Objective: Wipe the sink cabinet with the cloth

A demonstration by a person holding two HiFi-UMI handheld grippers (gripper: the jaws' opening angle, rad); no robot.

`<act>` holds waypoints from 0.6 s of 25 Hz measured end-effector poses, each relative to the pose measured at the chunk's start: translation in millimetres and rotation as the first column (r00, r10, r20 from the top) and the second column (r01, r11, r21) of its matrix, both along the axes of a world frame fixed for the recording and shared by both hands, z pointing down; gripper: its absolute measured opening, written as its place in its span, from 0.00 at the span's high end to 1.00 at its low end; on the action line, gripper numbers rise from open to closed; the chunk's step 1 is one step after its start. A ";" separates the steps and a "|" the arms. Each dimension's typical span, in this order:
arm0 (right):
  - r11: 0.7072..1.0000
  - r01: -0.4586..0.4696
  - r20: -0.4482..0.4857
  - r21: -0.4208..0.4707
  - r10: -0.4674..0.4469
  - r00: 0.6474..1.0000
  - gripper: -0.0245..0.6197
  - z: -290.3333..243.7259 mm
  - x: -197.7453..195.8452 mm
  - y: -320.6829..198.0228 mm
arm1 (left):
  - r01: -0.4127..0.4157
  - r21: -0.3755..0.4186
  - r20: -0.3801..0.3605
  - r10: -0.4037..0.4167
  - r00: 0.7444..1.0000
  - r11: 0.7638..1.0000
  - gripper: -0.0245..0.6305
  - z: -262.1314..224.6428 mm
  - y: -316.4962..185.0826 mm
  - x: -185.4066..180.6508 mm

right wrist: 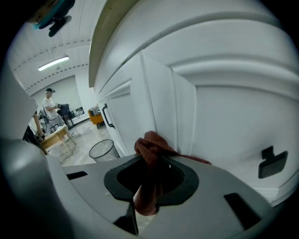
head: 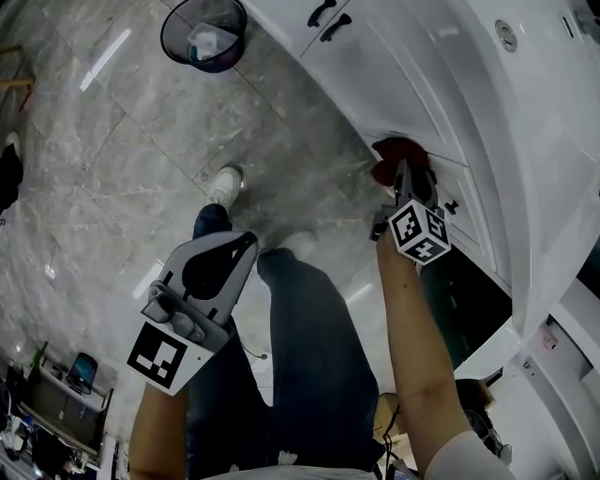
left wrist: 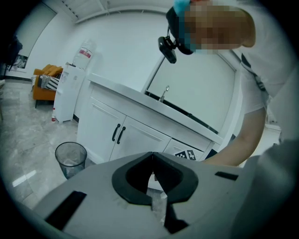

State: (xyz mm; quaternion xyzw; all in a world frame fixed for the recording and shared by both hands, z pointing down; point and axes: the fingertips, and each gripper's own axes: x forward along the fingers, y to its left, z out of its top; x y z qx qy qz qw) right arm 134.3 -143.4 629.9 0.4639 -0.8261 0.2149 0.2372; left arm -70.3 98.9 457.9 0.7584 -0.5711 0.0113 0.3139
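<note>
A dark red cloth (head: 394, 157) (right wrist: 150, 150) is bunched in my right gripper (head: 405, 180) (right wrist: 149, 161), which is shut on it and presses it against the white sink cabinet front (head: 412, 84) (right wrist: 219, 116), next to a door edge. My left gripper (head: 239, 248) (left wrist: 151, 161) hangs shut and holds nothing, low at the left, away from the cabinet and over the person's jeans. In the left gripper view the cabinet (left wrist: 135, 135) with its black door handles (left wrist: 118, 134) lies ahead.
A black mesh waste bin (head: 203, 33) (left wrist: 70, 158) (right wrist: 103, 149) stands on the grey marble floor (head: 122, 141) left of the cabinet. Black handles (head: 328, 19) sit on the far doors. A dark open compartment (head: 469, 300) gapes beside my right forearm. A black latch (right wrist: 272, 161) is on the panel.
</note>
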 end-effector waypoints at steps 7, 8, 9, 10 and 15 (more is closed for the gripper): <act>1.000 0.025 -0.040 -0.011 -0.025 0.999 0.85 36.9 1.0 0.6 | 0.017 -0.036 -0.016 -0.018 1.000 0.999 0.95 18.8 14.7 13.0; 0.999 0.031 -0.045 -0.008 -0.031 0.999 0.85 39.8 1.5 1.2 | 0.010 -0.044 -0.015 -0.011 1.000 0.999 0.95 21.7 16.8 15.9; 0.999 0.038 -0.048 -0.006 -0.038 0.998 0.85 42.4 1.9 2.3 | 0.004 -0.052 -0.014 -0.005 1.000 0.999 0.95 24.4 18.5 18.2; 0.999 0.046 -0.050 -0.004 -0.046 0.998 0.85 45.0 2.6 3.5 | -0.001 -0.059 -0.013 0.000 1.000 0.998 0.95 26.5 19.2 20.0; 0.998 0.069 -0.062 -0.011 -0.069 0.996 0.85 56.4 16.3 7.9 | -0.018 -0.071 -0.004 0.018 1.000 0.997 0.95 32.9 13.6 29.2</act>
